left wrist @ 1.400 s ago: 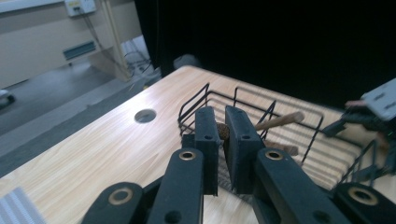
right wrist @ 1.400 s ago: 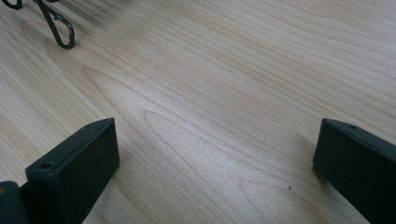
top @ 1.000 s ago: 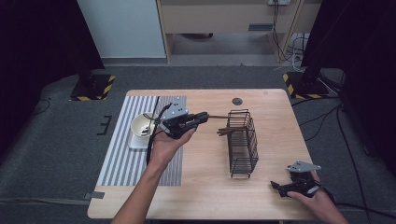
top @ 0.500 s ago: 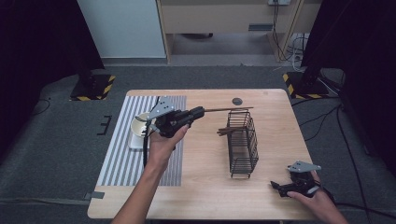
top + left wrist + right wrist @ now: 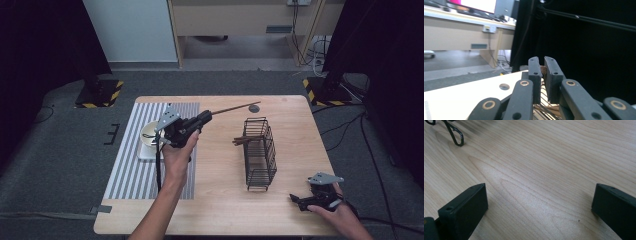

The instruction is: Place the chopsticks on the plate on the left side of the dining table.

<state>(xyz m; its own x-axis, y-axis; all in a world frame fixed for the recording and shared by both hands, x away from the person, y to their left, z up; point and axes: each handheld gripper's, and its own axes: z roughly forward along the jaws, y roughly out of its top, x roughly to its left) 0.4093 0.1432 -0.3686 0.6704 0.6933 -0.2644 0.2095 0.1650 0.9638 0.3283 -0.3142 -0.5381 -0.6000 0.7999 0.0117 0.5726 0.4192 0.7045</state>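
Observation:
My left gripper [image 5: 206, 118] hovers above the table's left-middle, shut on a thin brown chopstick [image 5: 232, 108] that points right toward the far edge. In the left gripper view the jaws [image 5: 542, 63] pinch the chopstick's end [image 5: 543, 70]. A black wire basket [image 5: 260, 150] lies on the table to the right, with several brown chopsticks [image 5: 244, 141] poking out of its left side. My right gripper [image 5: 298, 200] rests open on the wood at the near right corner, and nothing lies between its jaws [image 5: 539, 200].
A white bowl [image 5: 149, 134] sits on a striped mat [image 5: 125, 172] at the table's left, just behind the left hand. A round dark hole [image 5: 254, 108] marks the tabletop near the far edge. A basket foot [image 5: 455, 137] shows ahead of the right gripper.
My left gripper has drawn slightly left and up with the chopstick, and the stick's tip has swung away from the basket toward the far edge. The right gripper has stayed put.

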